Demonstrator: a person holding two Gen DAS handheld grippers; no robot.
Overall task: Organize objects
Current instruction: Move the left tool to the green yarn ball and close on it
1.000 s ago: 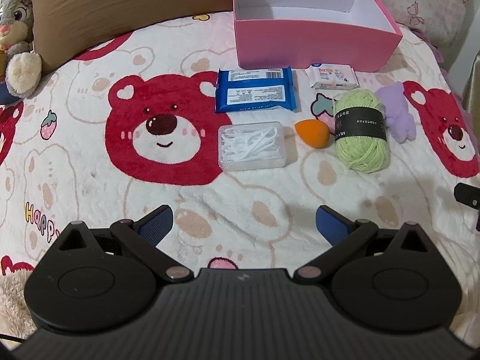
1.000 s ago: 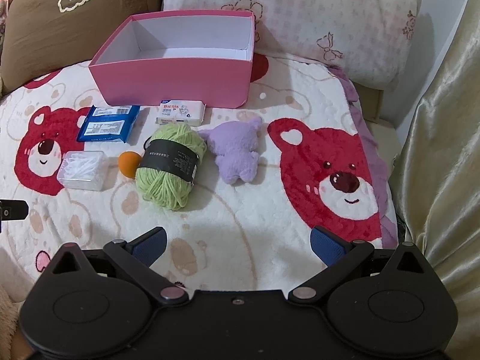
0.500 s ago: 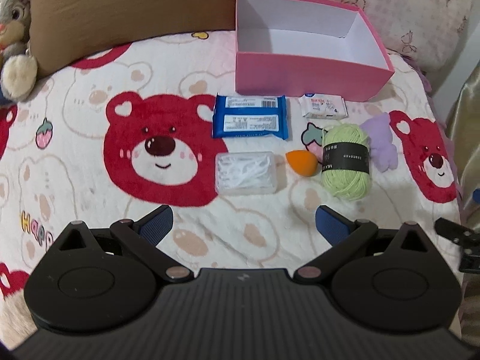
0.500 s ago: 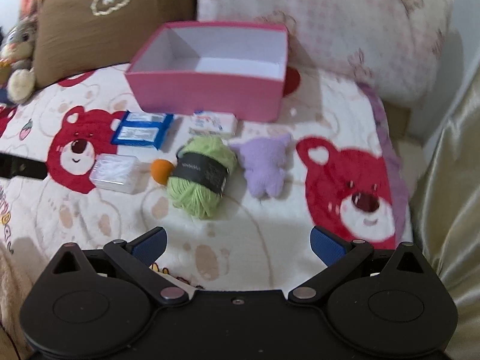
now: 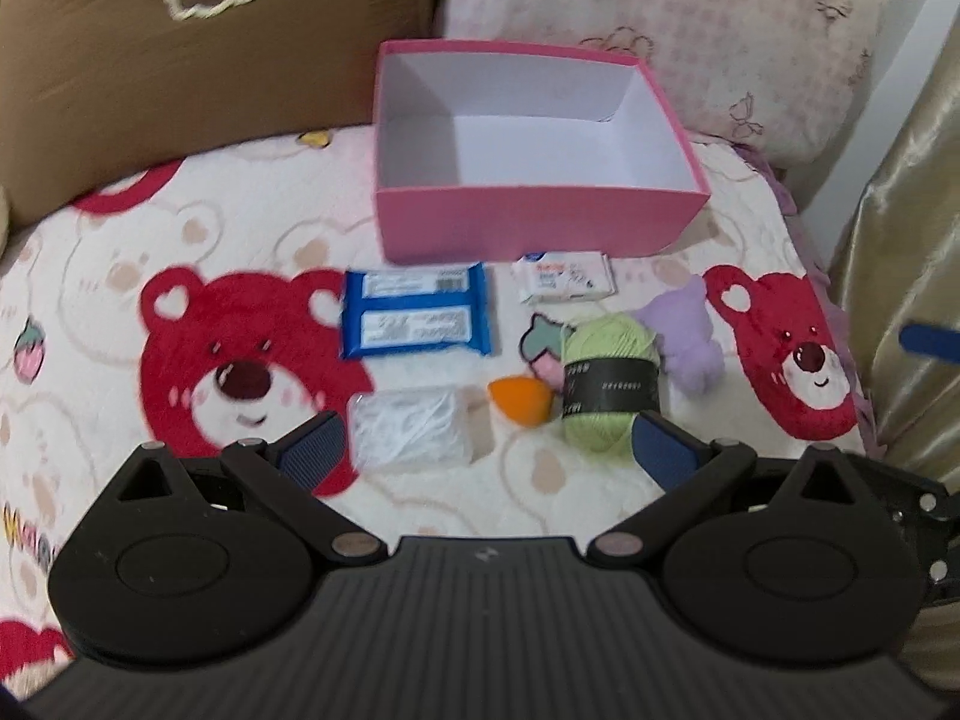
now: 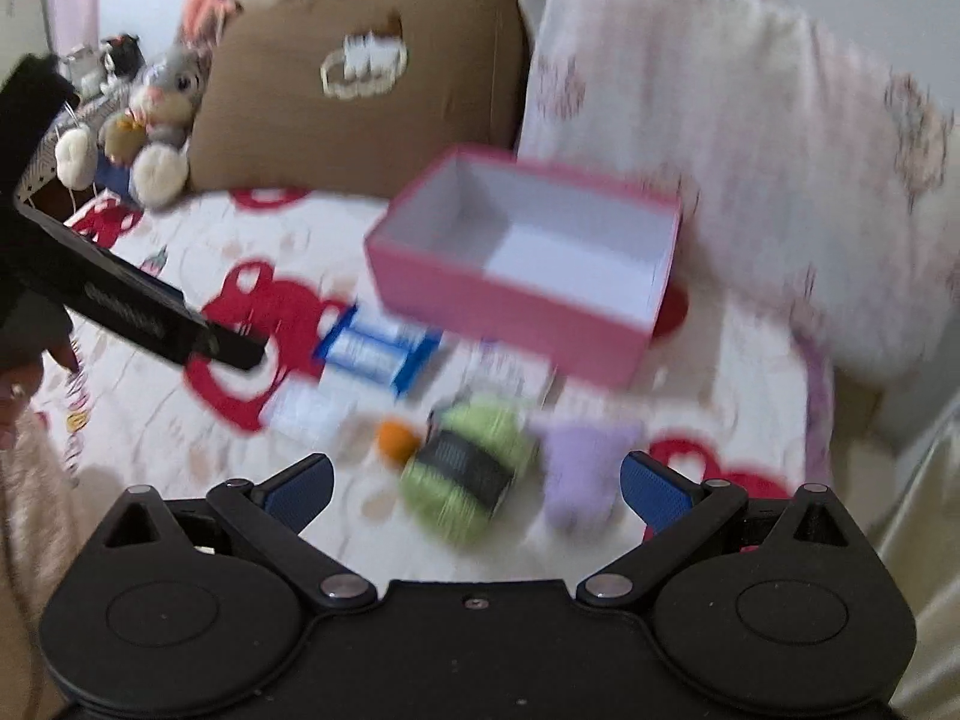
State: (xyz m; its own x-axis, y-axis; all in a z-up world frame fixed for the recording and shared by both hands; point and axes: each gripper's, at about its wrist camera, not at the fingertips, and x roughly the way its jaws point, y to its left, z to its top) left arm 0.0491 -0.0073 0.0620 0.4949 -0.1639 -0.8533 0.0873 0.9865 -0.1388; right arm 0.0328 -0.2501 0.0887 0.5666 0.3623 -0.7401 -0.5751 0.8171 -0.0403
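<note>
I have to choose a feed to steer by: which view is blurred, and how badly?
Right wrist view: heavy motion smear, pink box and green yarn only streaky shapes. Left wrist view: mildly soft, blue packet label unreadable, edges fisheye-bent, outlines clear.

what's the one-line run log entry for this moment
left gripper: open, empty | right gripper: open, empty | pink box: empty | yarn: on blanket

Each gripper (image 5: 486, 447) (image 6: 474, 483) was matte black with round pivot discs, silver screws, ribbed housing and blue textured fingertip pads (image 5: 660, 447).
</note>
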